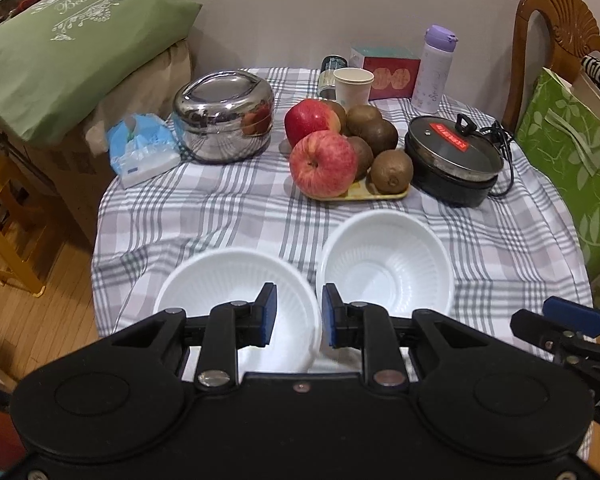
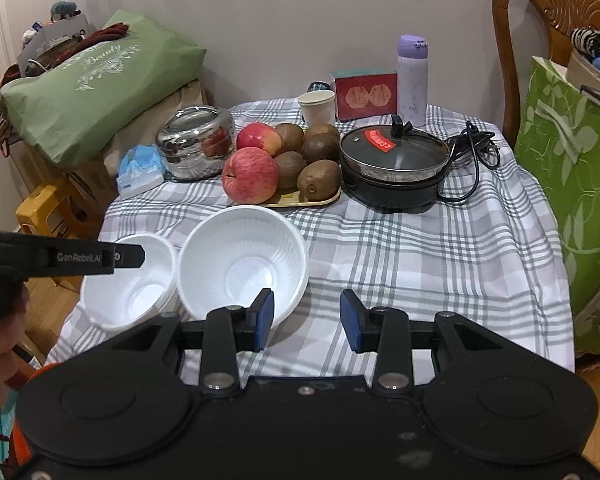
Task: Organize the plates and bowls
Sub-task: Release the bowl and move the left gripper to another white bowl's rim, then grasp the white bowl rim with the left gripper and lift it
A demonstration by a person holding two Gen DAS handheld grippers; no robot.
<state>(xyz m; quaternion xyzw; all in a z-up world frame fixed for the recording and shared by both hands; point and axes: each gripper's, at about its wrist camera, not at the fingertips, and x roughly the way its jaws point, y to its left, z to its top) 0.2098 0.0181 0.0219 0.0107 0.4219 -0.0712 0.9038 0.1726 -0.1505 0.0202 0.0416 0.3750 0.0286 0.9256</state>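
Left gripper (image 1: 296, 314) hovered with jaws parted a little, nothing between them, over the near rim of the left white ribbed plastic bowl (image 1: 236, 280). Right gripper (image 2: 306, 318) likewise spread and empty, just beside the right white ribbed plastic bowl (image 2: 242, 256). Both bowls sat upright, rims near touching, at the front of the grey-plaid tablecloth (image 2: 420, 264), well short of the yellow fruit tray (image 2: 300, 200) (no plates visible). Likely step: reach and nest the bowls. Best pinch one rim wall squarely; thin plastic may flex or slide.
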